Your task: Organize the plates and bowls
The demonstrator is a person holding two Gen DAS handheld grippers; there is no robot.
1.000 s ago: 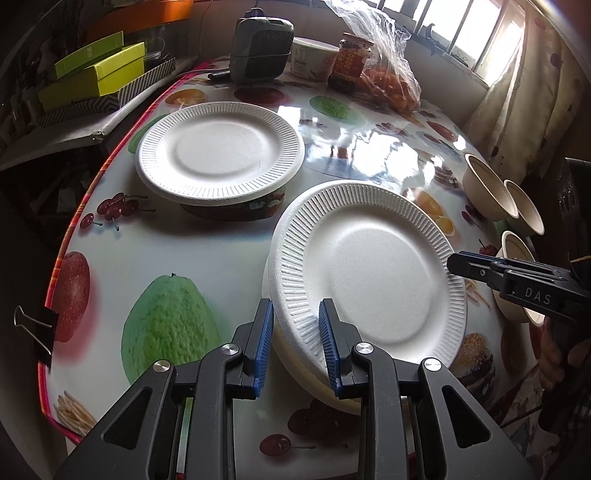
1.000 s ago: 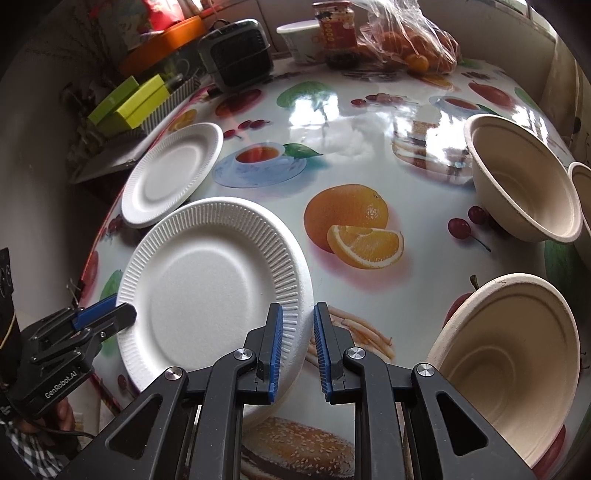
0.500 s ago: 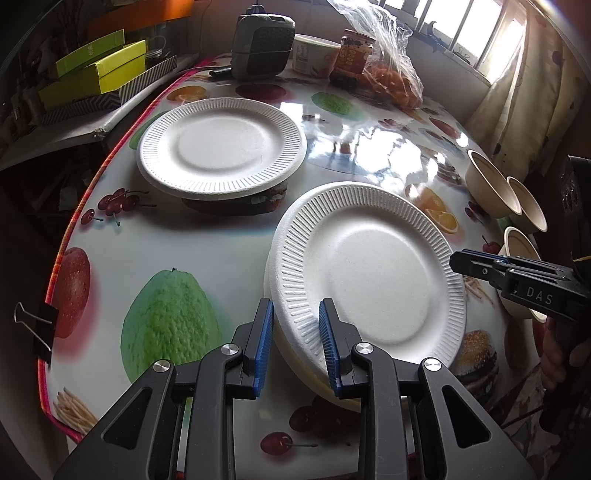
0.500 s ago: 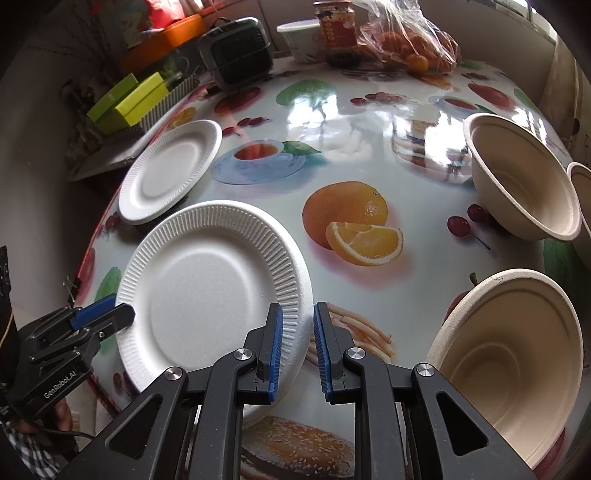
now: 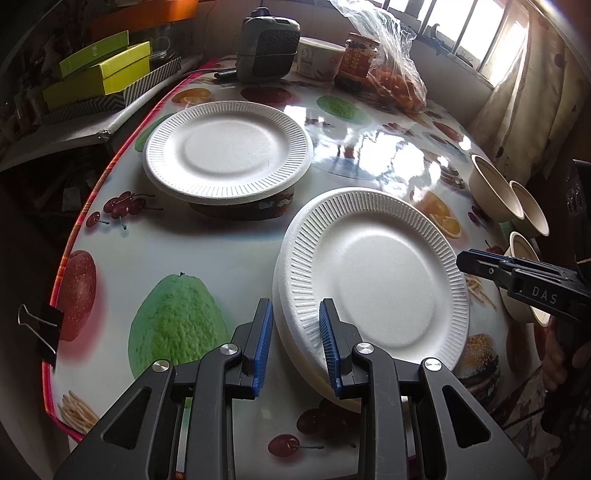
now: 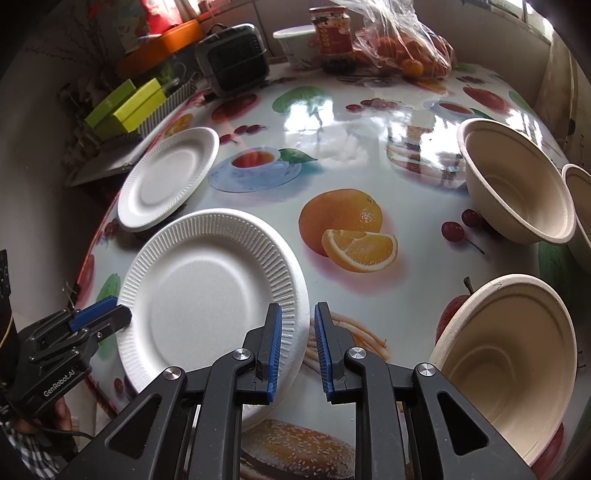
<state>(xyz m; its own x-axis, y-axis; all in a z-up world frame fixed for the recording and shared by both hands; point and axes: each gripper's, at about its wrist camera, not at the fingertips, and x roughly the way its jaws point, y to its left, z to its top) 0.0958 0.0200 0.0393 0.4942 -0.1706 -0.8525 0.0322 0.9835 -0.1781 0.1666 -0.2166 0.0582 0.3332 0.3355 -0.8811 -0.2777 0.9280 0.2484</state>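
The left gripper [image 5: 295,338] is sitting at the near-left rim of the near plate [image 5: 373,273], jaws apart, the rim lying between the blue pads [image 5: 263,341] with a gap showing on the left side; it is not pinching. Across the plate, the right gripper [image 6: 297,345] is straddling the opposite rim, jaws likewise parted with the ribbed edge running between them, clear space on the right pad. So both claws are bracketing the same plate, neither one closed on it.

That plate is looking like the top of a small stack, tilting a little, resting at the near edge of the table [image 5: 229,254]. The far plate [image 5: 227,151] is lying well apart, far and to the left, near the table's red edge.

On the right, three bowls are sitting: the near bowl [image 6: 513,354] just beside the right gripper, tipped on its side, the middle bowl [image 6: 517,188] farther back, and the edge bowl [image 6: 581,206] touching or nearly touching it at the frame's border.

At the far end a bag [image 6: 402,44] of oranges, a jar [image 6: 328,33] and a small fan [image 6: 232,57] are standing.
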